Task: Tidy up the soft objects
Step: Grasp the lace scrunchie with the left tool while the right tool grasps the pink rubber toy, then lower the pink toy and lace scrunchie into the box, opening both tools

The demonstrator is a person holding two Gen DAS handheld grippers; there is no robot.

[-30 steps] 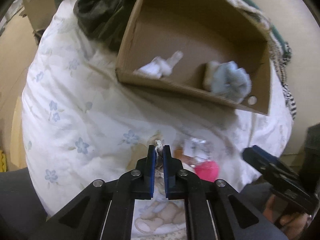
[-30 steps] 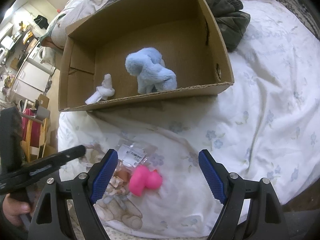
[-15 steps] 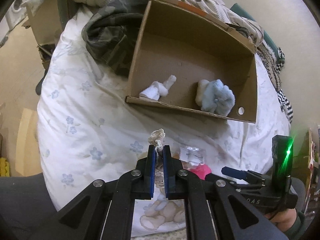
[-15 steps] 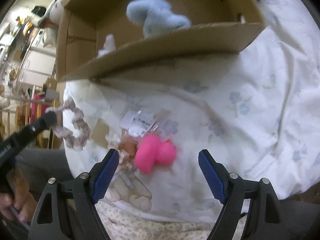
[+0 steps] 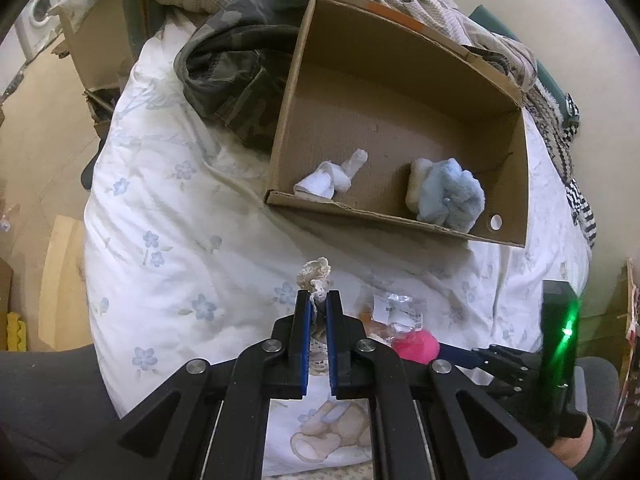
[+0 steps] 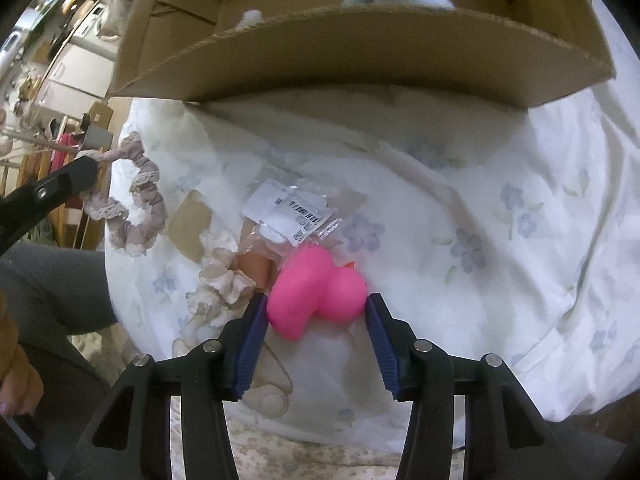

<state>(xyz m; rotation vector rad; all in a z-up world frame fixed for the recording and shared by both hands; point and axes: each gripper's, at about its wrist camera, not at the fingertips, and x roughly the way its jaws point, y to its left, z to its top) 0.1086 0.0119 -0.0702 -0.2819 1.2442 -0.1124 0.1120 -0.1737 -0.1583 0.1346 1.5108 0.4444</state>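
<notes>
We see a bed (image 5: 160,208) under a white quilt printed with small blue flowers, and on it, toward the far side, an open cardboard box (image 5: 400,120) with a dark camouflage garment (image 5: 240,72) bunched against its outer wall. Inside the box a light blue plush toy (image 5: 448,196) leans in the near corner, and a small white cloth piece (image 5: 332,180) lies along the same near wall, well apart from it. Near the bed's front edge sits a pink rubber toy (image 6: 316,292) (duck-like, with a bit of orange showing), touching a crinkled clear packet with a barcode label (image 6: 292,208). A cream scrunchie (image 6: 222,276) lies just beside the toy. The right gripper (image 6: 316,312) has the pink toy between its jaws, which are closing, the blue pads at its two sides. The left gripper (image 5: 318,308) has its jaws pinched together on a mauve scrunchie (image 6: 140,200), which hangs above the bed's front corner.
</notes>
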